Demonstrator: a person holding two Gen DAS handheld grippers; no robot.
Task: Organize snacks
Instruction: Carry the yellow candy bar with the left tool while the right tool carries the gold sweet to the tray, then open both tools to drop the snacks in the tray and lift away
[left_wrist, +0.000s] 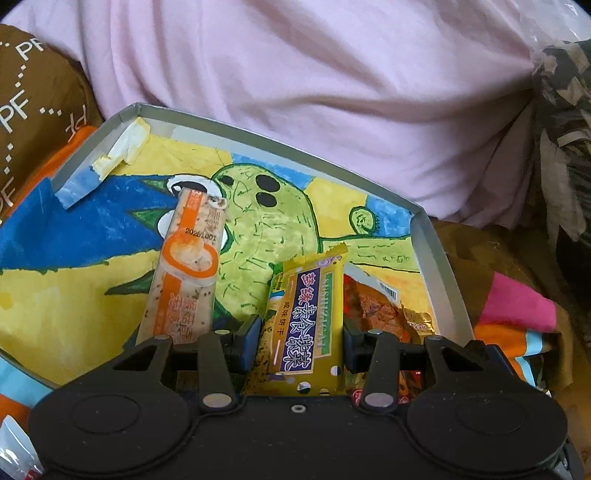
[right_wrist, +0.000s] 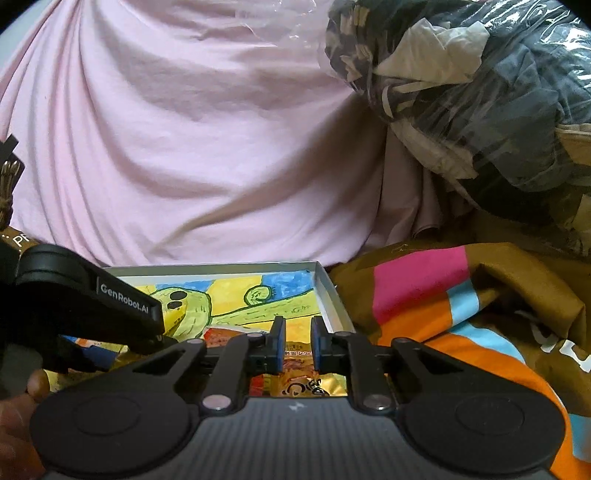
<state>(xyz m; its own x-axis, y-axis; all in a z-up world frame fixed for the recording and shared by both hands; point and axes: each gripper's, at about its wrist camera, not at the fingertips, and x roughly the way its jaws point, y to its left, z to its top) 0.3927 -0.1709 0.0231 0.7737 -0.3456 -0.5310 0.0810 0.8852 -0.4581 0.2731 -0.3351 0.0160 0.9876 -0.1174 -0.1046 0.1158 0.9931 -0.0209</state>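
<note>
A shallow grey tray lined with a painted cactus picture lies in front of me. My left gripper is shut on a yellow cracker packet, held upright low over the tray's near right part. A long orange-and-white snack stick lies in the tray just left of it. To its right, a red and gold packet rests by the tray wall. My right gripper is shut with nothing between its pads, hovering over that red and gold packet at the tray's right end.
Pink fabric bulges behind the tray. A brown cloth with pink, orange and blue blocks lies to the right. A clear plastic bag of dark clothes sits at the far right. A silver packet corner shows at lower left. A hand holds the left gripper.
</note>
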